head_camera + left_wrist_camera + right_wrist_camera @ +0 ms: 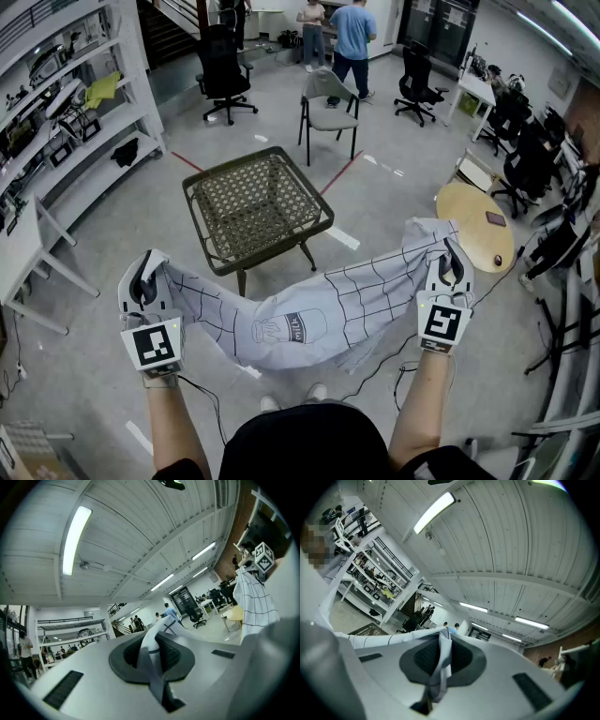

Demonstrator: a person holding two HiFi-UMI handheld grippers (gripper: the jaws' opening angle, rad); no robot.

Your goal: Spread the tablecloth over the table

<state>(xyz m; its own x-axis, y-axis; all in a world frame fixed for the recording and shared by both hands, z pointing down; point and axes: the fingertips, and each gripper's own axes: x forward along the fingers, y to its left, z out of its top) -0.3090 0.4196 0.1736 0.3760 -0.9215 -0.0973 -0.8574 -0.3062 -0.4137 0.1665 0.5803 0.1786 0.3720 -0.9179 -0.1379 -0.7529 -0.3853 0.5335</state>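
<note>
**Left tool (142, 281) and right tool (452, 267) pinch the tablecloth (309, 314) short of the desk (255, 202)**

Both tools are held up at the near edge of the scene, well apart. Each sits on a bare forearm, with its marker cube turned towards the head camera. Each tool is pressed together on cloth. In the left gripper view a fold of the tablecloth runs between the dark pads and sticks out past them. In the right gripper view a bunched strip is clamped the same way.

The tablecloth hangs between the two tools in a sagging band, with its left end at the left tool and its right end at the right tool. It is pale grey with thin dark grid lines, and a bottle drawing (291, 328) sits near the lowest part of the sag. The cloth is in the air above the grey floor (122, 234), on the near side of the desk. No part of it lies on the desk top.

Just beyond the cloth stands the desk, a low square frame with a woven mesh top on dark legs, turned corner-on. To its right, by the right tool, is a round wooden top (469, 230) with a small dark flat thing on it.

Farther off, a grey chair (328, 103) stands behind the desk, and a black office chair (223, 70) stands to its left. White shelves (84, 122) line the left side. At the far end two people (354, 37) stand together.
</note>
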